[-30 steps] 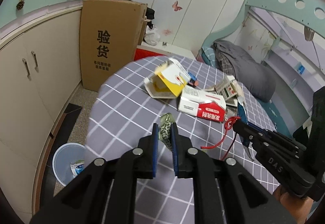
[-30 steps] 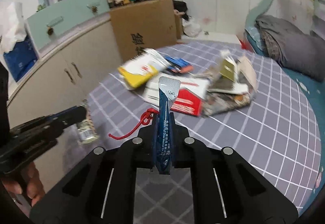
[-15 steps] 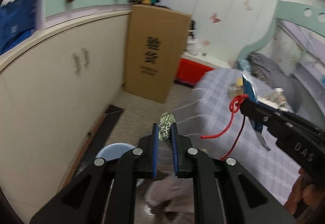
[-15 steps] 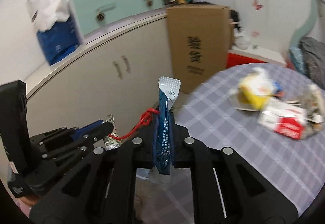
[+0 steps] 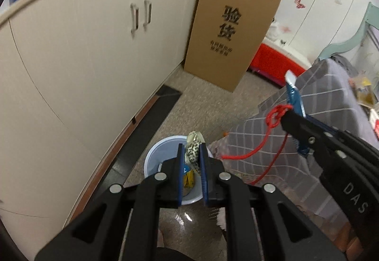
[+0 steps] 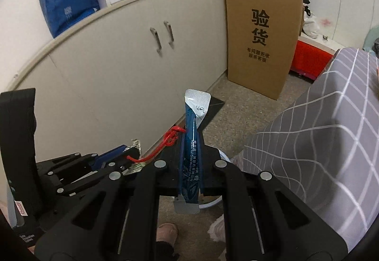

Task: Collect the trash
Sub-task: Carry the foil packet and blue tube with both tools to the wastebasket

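The floor (image 5: 208, 104) is speckled and brownish. On the left stands a long cream cupboard (image 5: 90, 52) with two metal handles (image 6: 163, 36), and a blue and white bag (image 6: 66, 2) sits on top of it. Next comes a tall cardboard box (image 5: 232, 36) with dark printed letters, leaning by the cupboard. Then there is a low red thing (image 5: 272, 64) by the white wall. On the right a grey checked cloth (image 6: 319, 133) hangs over the table edge.

A small white bin (image 5: 161, 154) stands on the floor near the cupboard (some wrappers are already in it).

The left claw (image 5: 191, 154) is squeezed tight on a crumpled wrapper (image 5: 193, 147) with black and white print. The wrapper sticks up past the tips, right over the bin.

The right claw (image 6: 191, 142) is clamped on a long blue packet (image 6: 193, 142). The packet stands along the claw, with its silver end pointing away from the hand. A red string (image 5: 267, 137) hangs from this claw too. A shoe (image 6: 165, 232) shows below it on the floor.
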